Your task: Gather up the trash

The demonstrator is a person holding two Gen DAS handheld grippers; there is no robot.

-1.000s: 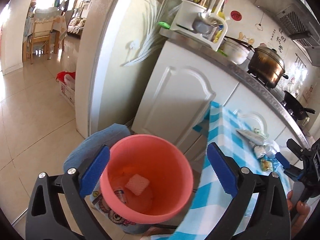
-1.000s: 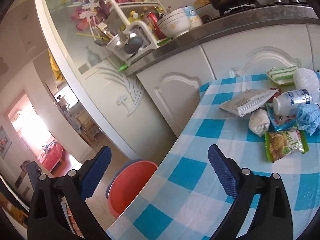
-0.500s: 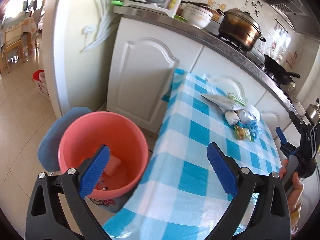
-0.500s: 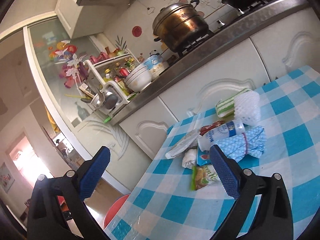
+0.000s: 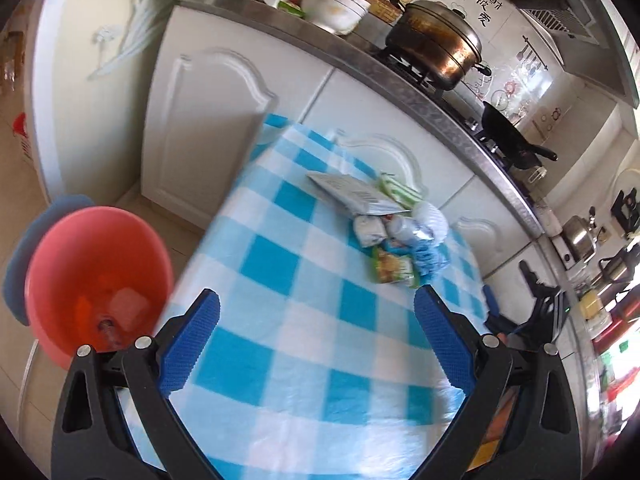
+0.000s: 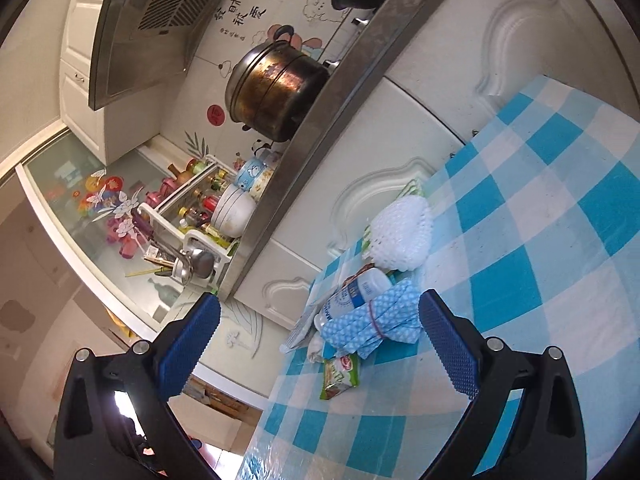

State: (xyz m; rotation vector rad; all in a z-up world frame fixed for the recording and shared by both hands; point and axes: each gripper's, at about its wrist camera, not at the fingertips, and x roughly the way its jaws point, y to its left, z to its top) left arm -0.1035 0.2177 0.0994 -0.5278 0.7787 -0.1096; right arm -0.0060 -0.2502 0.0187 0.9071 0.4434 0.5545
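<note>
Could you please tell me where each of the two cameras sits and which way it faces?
Left wrist: on the left gripper, looking down over the checked table, pink bin at left; its open fingers show.
Right wrist: on the right gripper, tilted, facing the trash pile and the counter; open fingers show.
Shared: the trash pile, table, brown pot.

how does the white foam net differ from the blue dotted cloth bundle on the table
The white foam mesh net is plain white, rounded and puffy; the blue dotted cloth bundle is blue with white dots, folded flat and long, cinched by a band. The net lies nearer the cabinets. Both rest in the trash pile on the blue checked tablecloth.
</note>
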